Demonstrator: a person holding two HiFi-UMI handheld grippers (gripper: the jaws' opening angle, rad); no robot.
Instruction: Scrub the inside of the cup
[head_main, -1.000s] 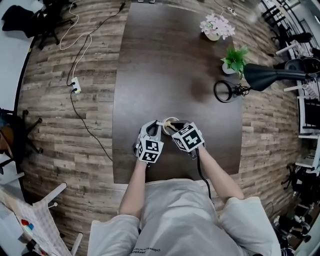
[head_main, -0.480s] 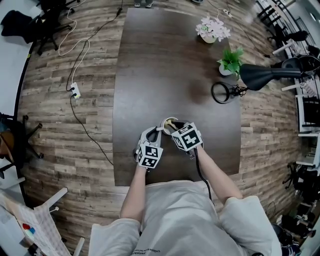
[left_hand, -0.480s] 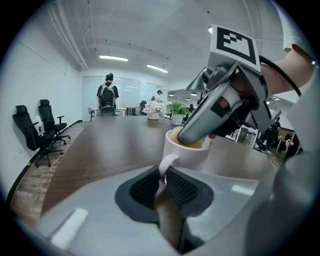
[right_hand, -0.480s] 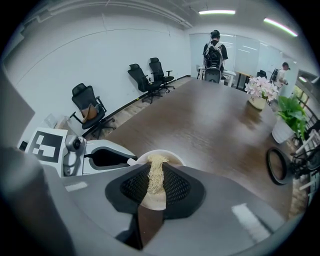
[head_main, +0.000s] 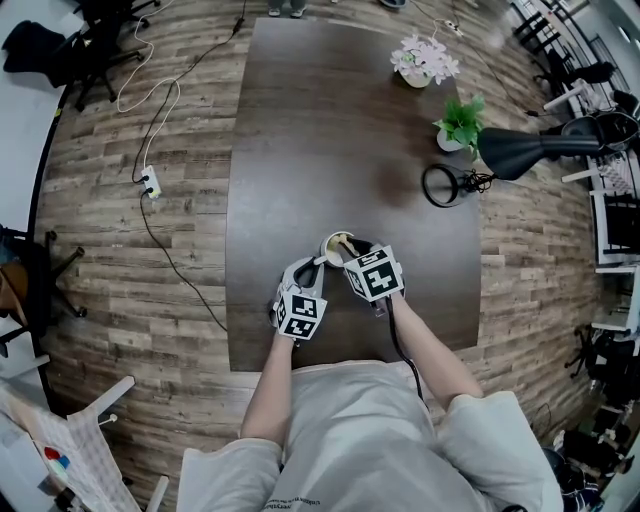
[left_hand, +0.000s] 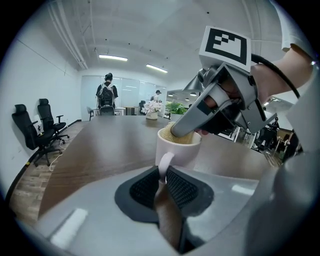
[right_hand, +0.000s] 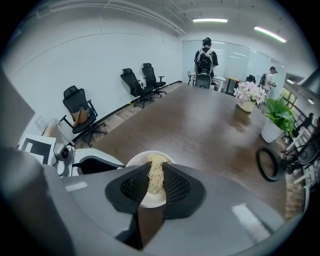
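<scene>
A white cup (head_main: 338, 246) stands upright on the dark table (head_main: 320, 130), near its front edge. In the left gripper view the cup (left_hand: 179, 146) is just ahead, and my left gripper (left_hand: 162, 176) is shut on its handle (left_hand: 164, 165). My right gripper (right_hand: 152, 184) is shut on a yellowish fibrous scrubber (right_hand: 156, 176), which reaches down into the cup's mouth (right_hand: 148, 198). From the left gripper view the right gripper (left_hand: 207, 107) slants down from the upper right into the cup. In the head view both grippers (head_main: 300, 305) (head_main: 372, 272) sit side by side over the cup.
A white flower pot (head_main: 425, 60), a green plant (head_main: 462, 122) and a black desk lamp (head_main: 520, 150) with its ring base (head_main: 442, 185) stand at the table's far right. Office chairs (right_hand: 82, 112) line the left wall. A cable and power strip (head_main: 150, 178) lie on the floor.
Both grippers and the cup stay in almost the same place. The right gripper has shifted slightly over the cup's mouth with the scrubber inside.
</scene>
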